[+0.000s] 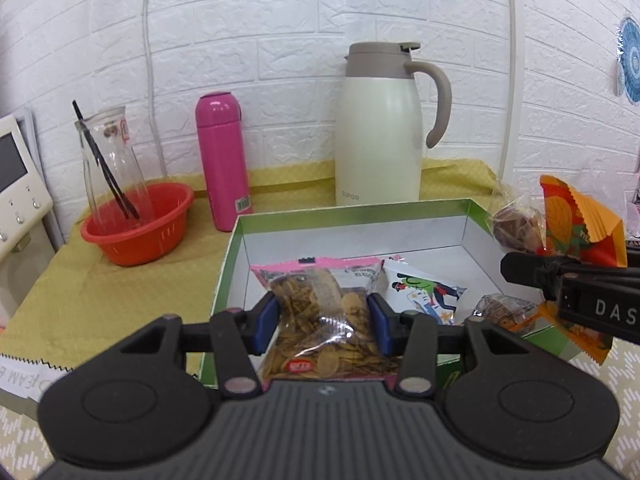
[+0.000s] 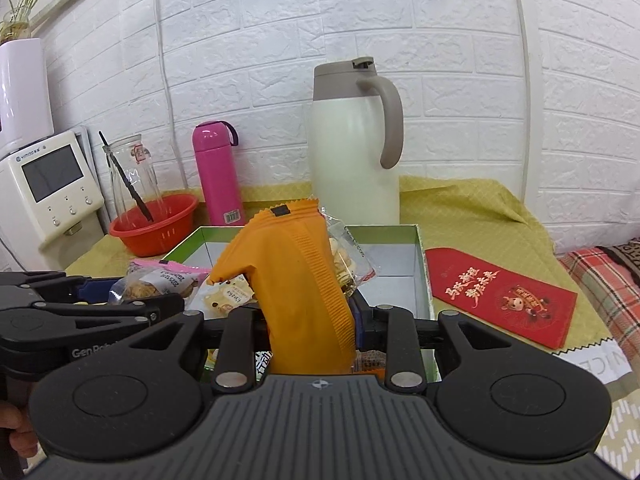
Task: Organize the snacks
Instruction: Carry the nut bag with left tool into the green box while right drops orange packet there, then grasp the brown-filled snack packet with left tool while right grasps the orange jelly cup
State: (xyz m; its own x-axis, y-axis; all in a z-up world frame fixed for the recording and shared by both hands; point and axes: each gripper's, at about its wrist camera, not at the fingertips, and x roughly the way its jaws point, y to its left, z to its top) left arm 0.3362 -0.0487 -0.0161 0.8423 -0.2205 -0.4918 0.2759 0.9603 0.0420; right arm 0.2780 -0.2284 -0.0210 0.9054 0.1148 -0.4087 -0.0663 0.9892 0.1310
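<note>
My left gripper [image 1: 322, 307] is shut on a clear, pink-topped bag of flat brown crisps [image 1: 316, 280], held over the near edge of the green-rimmed, silver-lined box [image 1: 352, 210]. Inside the box lie a white cartoon-printed packet [image 1: 424, 292] and a small clear packet of brown snacks [image 1: 500, 310]. My right gripper [image 2: 310, 320] is shut on an upright orange packet [image 2: 296, 280], with a clear bag of cookies [image 2: 348, 264] sticking up beside it, over the box [image 2: 424, 264]. The left wrist view shows the right gripper [image 1: 560, 280] at the right, and the right wrist view shows the left gripper [image 2: 132, 294] at the left.
Behind the box stand a cream thermos jug [image 1: 378, 132] and a pink bottle [image 1: 222, 160]. A red basket [image 1: 138, 228] holding a glass carafe sits back left. A red envelope [image 2: 500, 296] lies right of the box on the yellow cloth. A white appliance [image 2: 52, 188] stands far left.
</note>
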